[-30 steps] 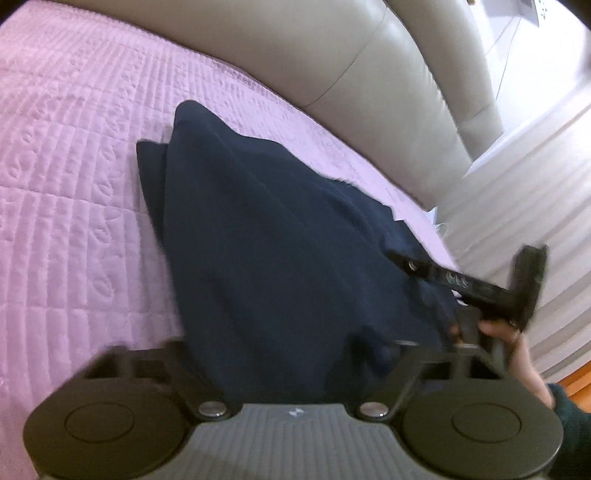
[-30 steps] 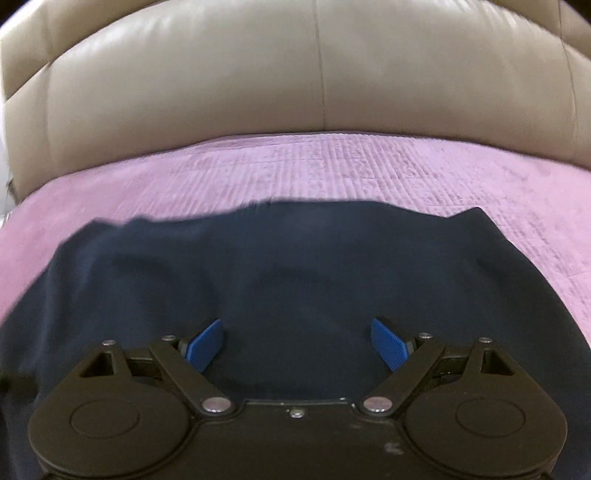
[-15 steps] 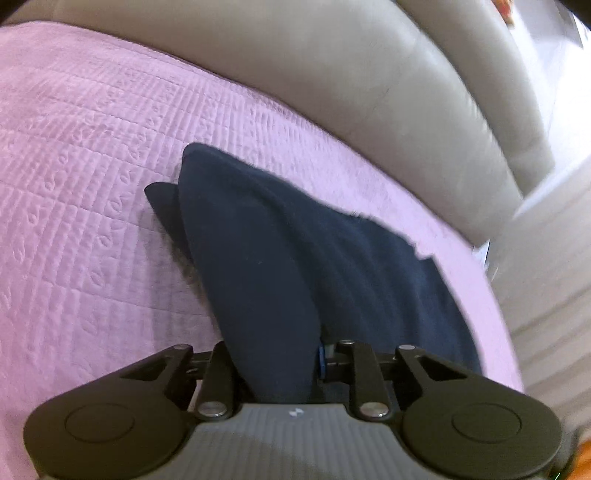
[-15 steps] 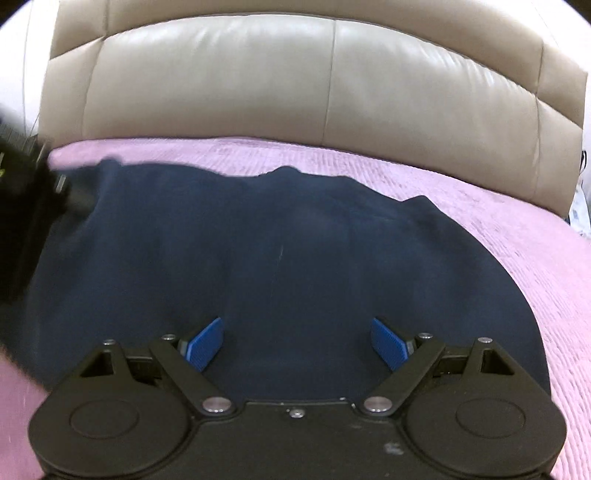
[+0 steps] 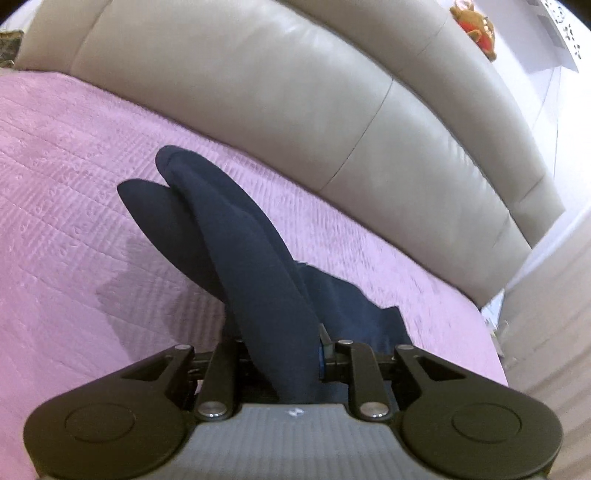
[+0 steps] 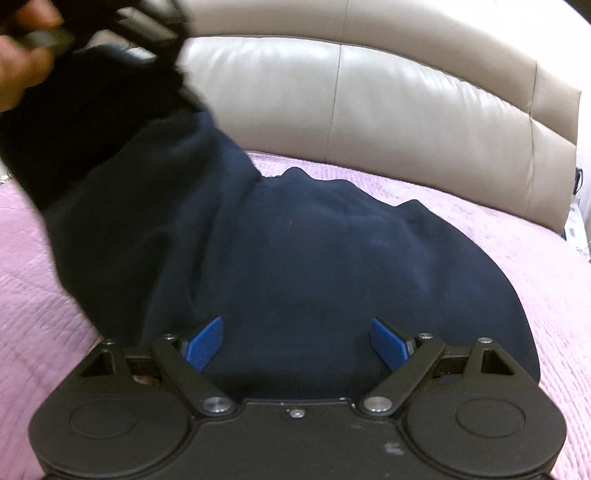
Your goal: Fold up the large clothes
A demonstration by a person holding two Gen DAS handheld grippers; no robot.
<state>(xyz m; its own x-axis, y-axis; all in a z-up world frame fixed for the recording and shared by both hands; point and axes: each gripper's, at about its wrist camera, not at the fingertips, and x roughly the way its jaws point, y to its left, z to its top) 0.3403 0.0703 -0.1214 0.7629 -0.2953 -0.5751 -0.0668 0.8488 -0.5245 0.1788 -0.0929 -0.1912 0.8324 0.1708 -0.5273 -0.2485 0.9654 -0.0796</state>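
Left wrist view: my left gripper [image 5: 282,354] has its jaws pinched on a thick fold of the navy garment [image 5: 236,236]. From the jaws the cloth runs forward as a raised ridge and ends in two rounded lobes on the pink quilted bedspread [image 5: 66,192], short of the beige leather headboard [image 5: 280,96]. More of the garment lies flat to the right of the ridge, toward the bed's right edge. A small red and brown toy [image 5: 476,26] sits on top of the headboard at the upper right.

Right wrist view: my right gripper [image 6: 297,341] hovers over the garment [image 6: 332,258] with its jaws spread wide, the blue pads [image 6: 205,341] holding nothing. The garment covers the middle of the bedspread [image 6: 33,280]. At the upper left its edge is lifted off the bed, up to a blurred hand [image 6: 22,48].
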